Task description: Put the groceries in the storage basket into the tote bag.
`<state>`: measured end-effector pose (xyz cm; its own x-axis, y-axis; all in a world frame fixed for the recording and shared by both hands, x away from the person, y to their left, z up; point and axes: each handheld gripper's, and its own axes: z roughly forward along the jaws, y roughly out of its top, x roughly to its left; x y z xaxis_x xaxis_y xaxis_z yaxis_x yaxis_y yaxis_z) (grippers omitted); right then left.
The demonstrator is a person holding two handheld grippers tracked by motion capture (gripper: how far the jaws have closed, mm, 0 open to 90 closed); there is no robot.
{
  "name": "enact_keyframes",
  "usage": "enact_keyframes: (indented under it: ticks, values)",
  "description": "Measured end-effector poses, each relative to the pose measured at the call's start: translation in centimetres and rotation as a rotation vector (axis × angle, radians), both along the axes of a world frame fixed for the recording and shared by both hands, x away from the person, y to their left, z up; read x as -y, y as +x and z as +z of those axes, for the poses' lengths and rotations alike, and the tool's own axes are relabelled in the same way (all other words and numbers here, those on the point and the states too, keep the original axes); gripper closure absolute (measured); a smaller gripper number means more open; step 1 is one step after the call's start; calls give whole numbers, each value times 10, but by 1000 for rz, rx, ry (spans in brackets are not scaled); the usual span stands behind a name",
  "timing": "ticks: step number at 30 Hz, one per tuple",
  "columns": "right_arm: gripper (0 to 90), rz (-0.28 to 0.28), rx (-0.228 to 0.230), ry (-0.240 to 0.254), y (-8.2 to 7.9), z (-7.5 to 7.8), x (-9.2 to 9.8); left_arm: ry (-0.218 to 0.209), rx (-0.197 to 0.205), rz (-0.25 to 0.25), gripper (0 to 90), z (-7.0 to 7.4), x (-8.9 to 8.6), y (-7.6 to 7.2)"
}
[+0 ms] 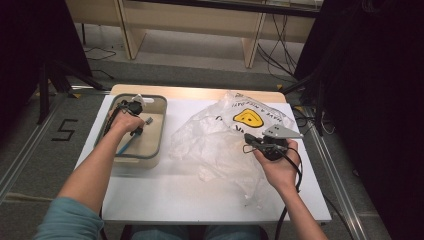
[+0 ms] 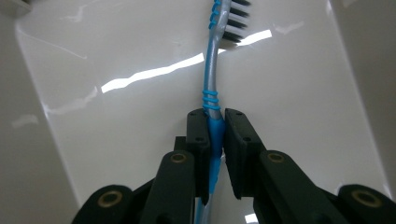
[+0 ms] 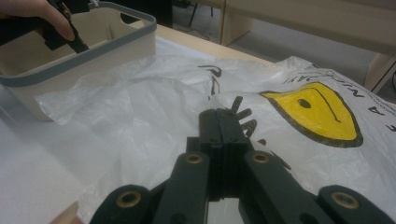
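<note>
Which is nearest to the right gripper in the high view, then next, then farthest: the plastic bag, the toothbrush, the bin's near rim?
From the right gripper:
1. Plastic bag, right at its tip, table's right half.
2. Bin's near rim, to the left.
3. Toothbrush, inside the bin, farther left.

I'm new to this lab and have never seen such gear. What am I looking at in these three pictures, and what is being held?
A person sits at a white table, holding a hand-operated two-jaw gripper in each hand. One picture looks down from above; the other two come from cameras riding on each gripper, looking along its black jaws. The left gripper reaches into a beige basket and has clamped the blue handle of a toothbrush. The right gripper is shut, apparently pinching a fold of a clear plastic bag with a yellow smiley print that lies crumpled beside the basket.
</note>
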<state>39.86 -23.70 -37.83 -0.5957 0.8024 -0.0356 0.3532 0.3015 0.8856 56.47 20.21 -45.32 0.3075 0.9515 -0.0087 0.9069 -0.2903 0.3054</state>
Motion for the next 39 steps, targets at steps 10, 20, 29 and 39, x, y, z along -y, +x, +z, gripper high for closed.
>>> enact_keyframes:
  ticks: [10, 20, 29, 39]
  values:
    - [900, 0, -1, -3, 0, 0, -1, -90, 140, 30, 804, 22, -8, -8]
    - [900, -1, 1, -1, 0, 0, -1, -219, 342, 38, 803, 62, -10, -34]
    - [900, 3, 1, -5, -1, 0, -3, -260, 395, 15, 803, 80, -11, -52]
    - [900, 3, -1, -4, -1, 0, -3, -284, 457, -38, 803, 96, 0, -72]
